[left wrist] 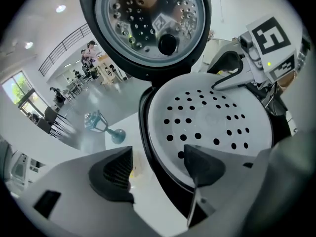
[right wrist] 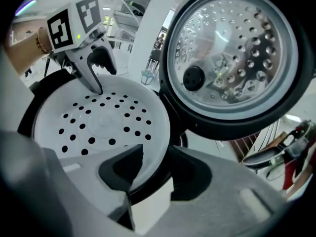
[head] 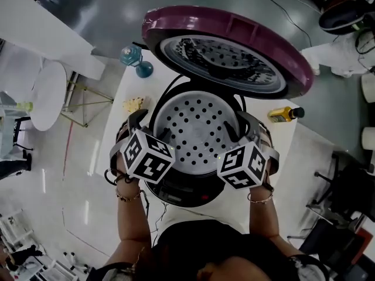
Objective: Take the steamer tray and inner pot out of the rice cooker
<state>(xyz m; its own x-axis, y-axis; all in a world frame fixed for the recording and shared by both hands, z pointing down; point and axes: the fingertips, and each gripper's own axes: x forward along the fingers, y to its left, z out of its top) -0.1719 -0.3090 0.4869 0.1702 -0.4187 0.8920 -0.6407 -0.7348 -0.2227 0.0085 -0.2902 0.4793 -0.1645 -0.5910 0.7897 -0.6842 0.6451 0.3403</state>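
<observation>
The rice cooker [head: 176, 195] stands on a white table with its purple lid [head: 228, 51] swung up and back. A white perforated steamer tray [head: 196, 136] [left wrist: 212, 117] [right wrist: 98, 117] sits in its mouth, ringed by a dark rim [left wrist: 144, 132]; the inner pot below is hidden. My left gripper [head: 151, 127] [left wrist: 155, 169] straddles the tray's left rim, one jaw over the tray and the other out over the table, clear of the cooker. My right gripper [head: 243, 127] [right wrist: 158, 169] clamps the tray's right rim.
A teal stemmed glass [head: 133, 57] [left wrist: 98, 122] and a crumpled yellow scrap [head: 133, 104] lie on the table [head: 281, 151] left of the cooker. A yellow bottle [head: 285, 114] lies to its right. The raised lid [left wrist: 148, 28] [right wrist: 232, 58] overhangs the back.
</observation>
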